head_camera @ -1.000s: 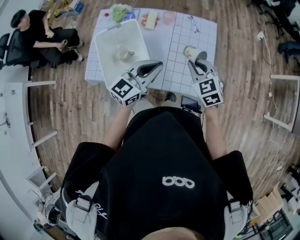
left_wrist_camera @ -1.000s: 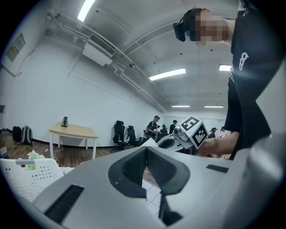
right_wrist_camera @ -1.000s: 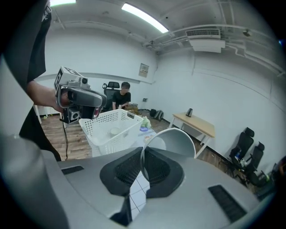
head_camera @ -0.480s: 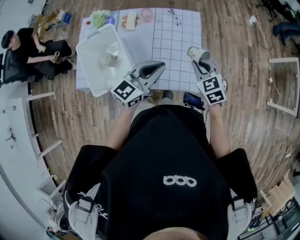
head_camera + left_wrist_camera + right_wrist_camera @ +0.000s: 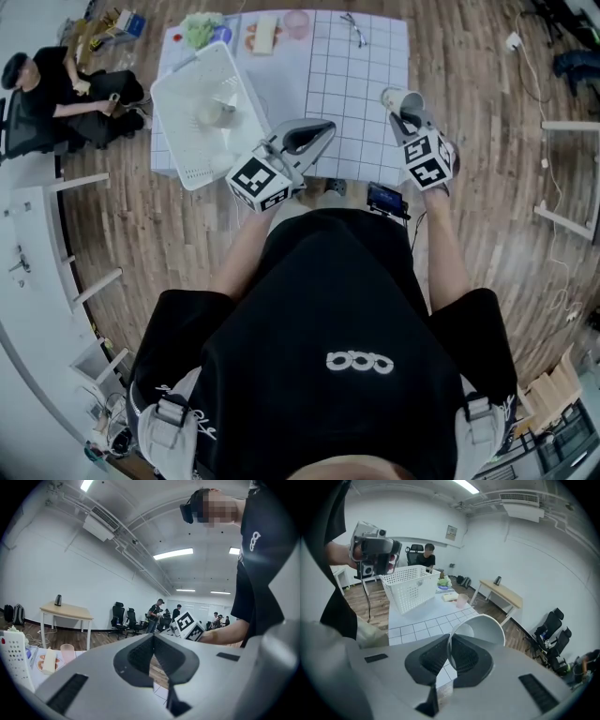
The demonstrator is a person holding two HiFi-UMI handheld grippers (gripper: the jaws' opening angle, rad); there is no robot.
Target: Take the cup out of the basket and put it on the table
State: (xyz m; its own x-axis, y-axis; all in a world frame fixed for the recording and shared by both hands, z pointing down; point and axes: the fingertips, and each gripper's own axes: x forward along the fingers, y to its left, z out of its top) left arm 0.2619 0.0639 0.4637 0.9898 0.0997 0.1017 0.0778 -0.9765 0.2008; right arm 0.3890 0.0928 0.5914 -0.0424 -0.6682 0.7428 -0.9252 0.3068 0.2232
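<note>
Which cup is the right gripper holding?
The white cup, pinched at its rim by the right gripper; a second cup sits inside the basket, the pink cup stands at the table's far edge.

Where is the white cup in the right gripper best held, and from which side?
On the white cup, pinch the thin rim wall, one jaw inside, one outside, coming from its open mouth; the body looks too wide. The right gripper grips it so.

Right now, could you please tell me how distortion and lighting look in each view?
Head view: fisheye bends the floorboards round the table; light is even. Left gripper view: ceiling lights blow out white. Right gripper view: dark vignette at the edges, the cup in the right claw is sharp.
</note>
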